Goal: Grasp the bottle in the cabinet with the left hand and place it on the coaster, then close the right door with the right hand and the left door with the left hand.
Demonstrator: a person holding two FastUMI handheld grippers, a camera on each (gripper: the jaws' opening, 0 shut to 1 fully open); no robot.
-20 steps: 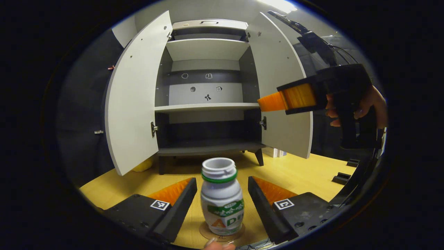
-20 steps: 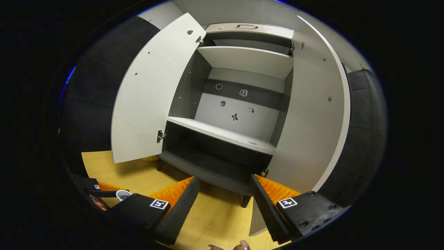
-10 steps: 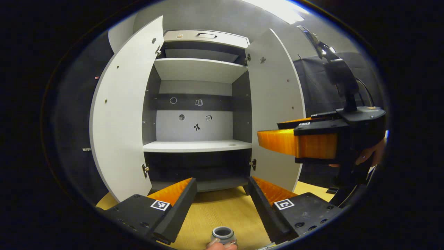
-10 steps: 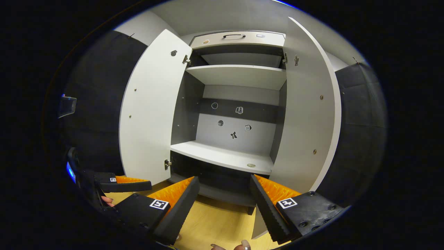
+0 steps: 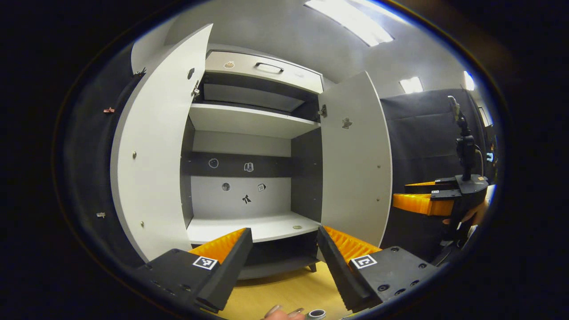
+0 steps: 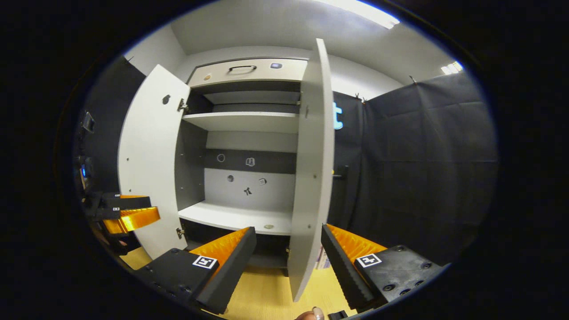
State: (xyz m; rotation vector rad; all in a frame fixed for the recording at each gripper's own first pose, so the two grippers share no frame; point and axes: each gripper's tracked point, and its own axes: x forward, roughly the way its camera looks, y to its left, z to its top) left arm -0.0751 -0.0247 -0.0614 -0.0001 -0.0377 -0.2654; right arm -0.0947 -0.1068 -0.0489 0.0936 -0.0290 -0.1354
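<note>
The right gripper (image 6: 286, 253) hangs empty, jaws spread, its fingers straddling the right door's (image 6: 311, 178) edge, seemingly to push it. The left gripper (image 5: 284, 253), open-jawed, faces the cabinet (image 5: 249, 178); the bottle's (image 5: 316, 314) rim peeks beneath it.

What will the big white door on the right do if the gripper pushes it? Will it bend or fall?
The right door will probably swing shut rather than bend: it looks like a flat, stiff board. Hinges hold it to the cabinet, so it shouldn't fall. The right gripper, jaws open, would likely push its smooth face, where it might slide a little.
</note>
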